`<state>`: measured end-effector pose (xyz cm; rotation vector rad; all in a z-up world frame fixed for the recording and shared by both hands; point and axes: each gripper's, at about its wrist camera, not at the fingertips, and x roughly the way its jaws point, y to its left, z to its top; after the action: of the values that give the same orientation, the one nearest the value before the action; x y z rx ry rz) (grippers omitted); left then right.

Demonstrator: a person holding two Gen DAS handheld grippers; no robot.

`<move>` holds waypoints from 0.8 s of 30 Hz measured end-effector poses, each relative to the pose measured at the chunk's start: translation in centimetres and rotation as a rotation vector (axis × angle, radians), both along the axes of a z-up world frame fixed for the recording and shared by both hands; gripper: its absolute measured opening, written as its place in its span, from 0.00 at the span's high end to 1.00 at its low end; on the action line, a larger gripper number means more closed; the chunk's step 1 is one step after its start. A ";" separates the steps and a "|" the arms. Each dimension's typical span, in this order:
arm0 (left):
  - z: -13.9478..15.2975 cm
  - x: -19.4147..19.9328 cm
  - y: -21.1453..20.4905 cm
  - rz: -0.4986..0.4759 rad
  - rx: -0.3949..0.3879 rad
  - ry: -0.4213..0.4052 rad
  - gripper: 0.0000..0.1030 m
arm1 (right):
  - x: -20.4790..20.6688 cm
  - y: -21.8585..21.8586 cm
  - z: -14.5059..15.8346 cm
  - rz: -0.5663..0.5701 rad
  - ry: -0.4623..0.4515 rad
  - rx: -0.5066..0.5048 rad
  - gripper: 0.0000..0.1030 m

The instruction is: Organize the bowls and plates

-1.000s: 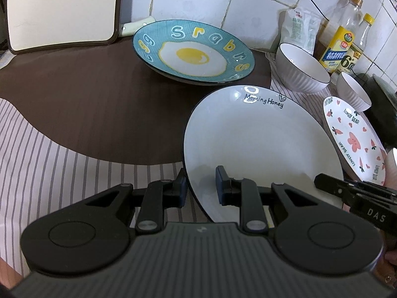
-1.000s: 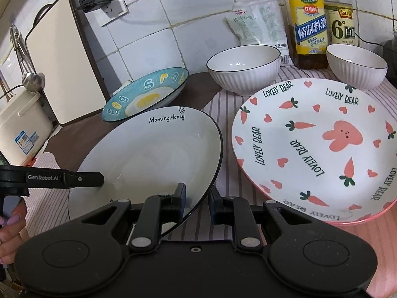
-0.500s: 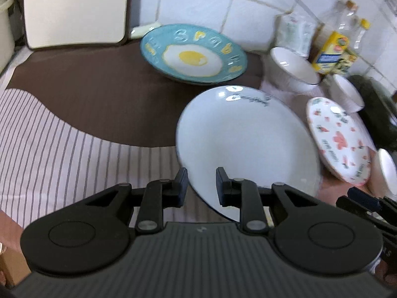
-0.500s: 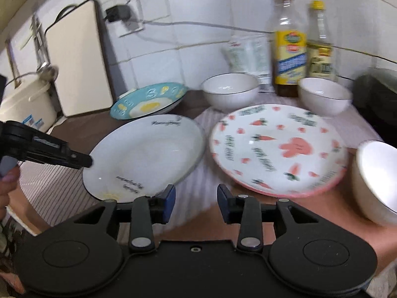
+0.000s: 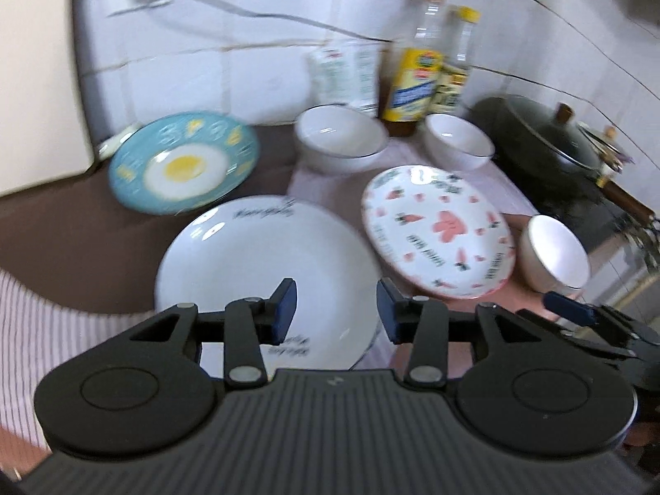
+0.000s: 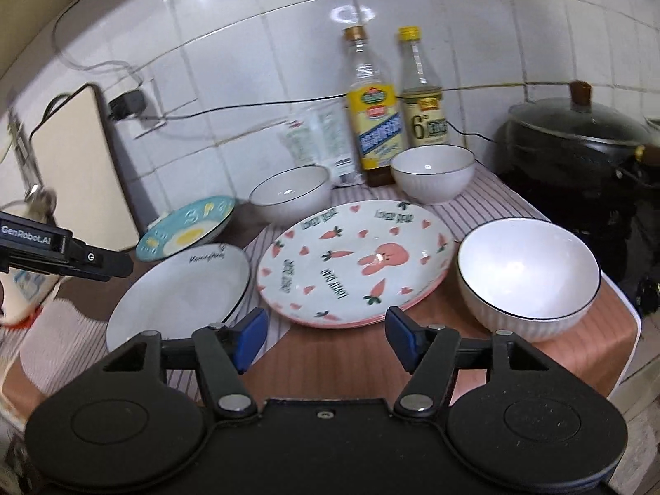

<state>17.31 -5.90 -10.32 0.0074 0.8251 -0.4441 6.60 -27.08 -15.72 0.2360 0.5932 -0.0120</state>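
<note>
A white plate (image 5: 264, 264) with black lettering lies flat on the cloth, just beyond my left gripper (image 5: 337, 310). That gripper's jaws are opening and nothing is between them. My right gripper (image 6: 326, 339) hovers above the table's front, jaws opening and empty, with the white plate (image 6: 181, 293) ahead to the left and the pink rabbit plate (image 6: 354, 260) straight ahead. A blue fried-egg plate (image 5: 183, 163) rests behind the white one. Three white bowls stand around the plates: one near right (image 6: 528, 272) and two at the back (image 6: 288, 198) (image 6: 431, 171).
Two bottles (image 6: 373, 107) and a white packet (image 6: 321, 144) stand against the tiled wall. A black lidded wok (image 6: 577, 140) sits at the right. A cutting board (image 6: 78, 165) leans at the left. The table's edge (image 6: 627, 350) drops off at the right.
Both grippers have let go of the white plate's rim, opened their jaws and drawn back and upward. The white plate now lies flat on the cloth.
</note>
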 end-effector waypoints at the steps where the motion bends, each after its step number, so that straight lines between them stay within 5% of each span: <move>1: 0.2 0.2 -0.6 -0.020 0.007 -0.007 0.54 | 0.2 -0.3 -0.2 -0.011 -0.004 0.016 0.34; 10: -0.8 5.0 -6.1 -0.205 0.074 -0.076 0.40 | 2.6 -1.6 -3.9 -0.168 -0.015 0.174 0.34; 24: -7.0 14.6 -11.0 -0.288 0.166 0.054 0.42 | 5.1 -2.0 -6.4 -0.290 -0.007 0.192 0.34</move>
<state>31.93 -16.85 -17.36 0.2715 0.9161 -0.6472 11.69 -29.05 -22.15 0.5068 0.5497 -0.2356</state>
